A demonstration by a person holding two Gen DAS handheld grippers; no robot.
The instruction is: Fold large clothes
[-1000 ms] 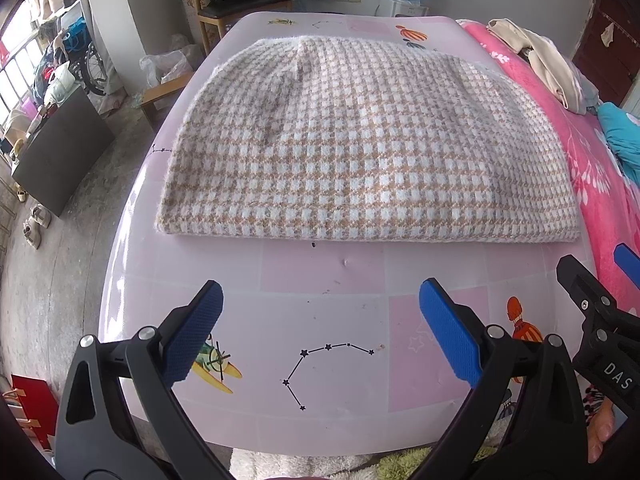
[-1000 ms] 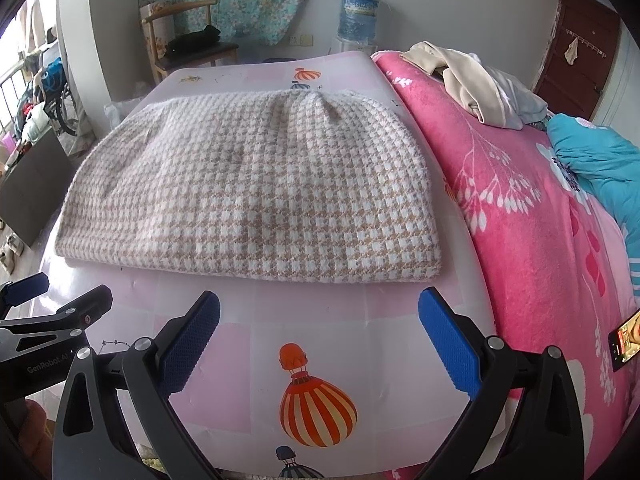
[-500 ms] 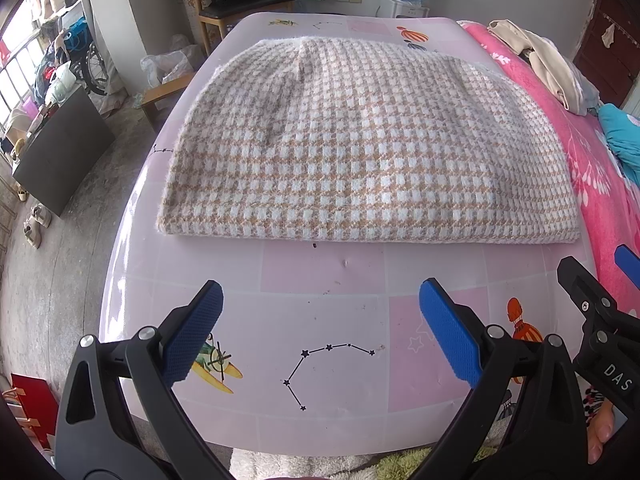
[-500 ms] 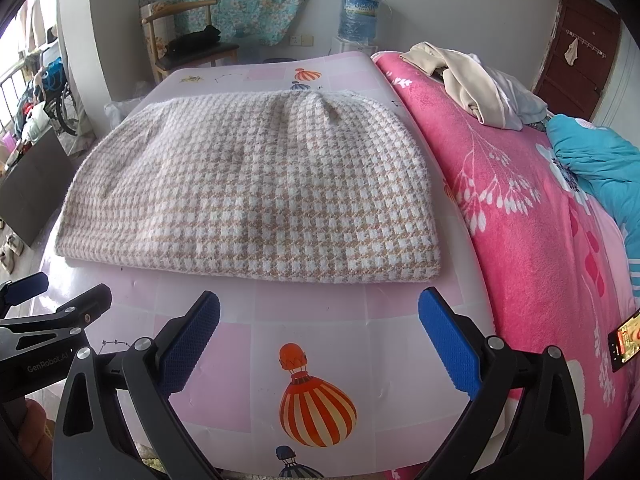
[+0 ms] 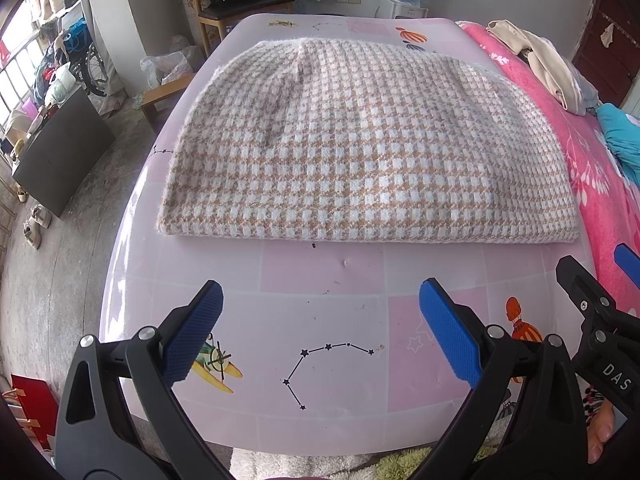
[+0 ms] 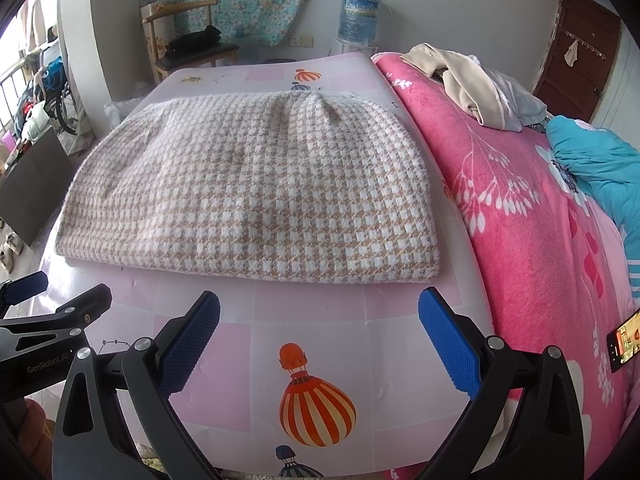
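A large beige-and-white houndstooth knit garment (image 5: 360, 148) lies folded flat on the pale pink printed mat (image 5: 332, 320); the right wrist view has it too (image 6: 256, 196), on the same mat (image 6: 308, 328). Its thick near edge runs straight across. My left gripper (image 5: 320, 332) hovers open over bare mat, short of the garment's near edge, nothing between its blue pads. My right gripper (image 6: 320, 336) is open as well, just short of the garment's near right corner. Each gripper's tip shows at the side of the other's view.
A pink floral blanket (image 6: 532, 216) lies right of the mat, with a beige clothes pile (image 6: 460, 80), a teal quilt (image 6: 596, 164) and a phone (image 6: 624, 340) on it. A wooden chair (image 5: 244, 4) and water dispenser (image 6: 356, 20) stand behind. Floor with clutter drops off left.
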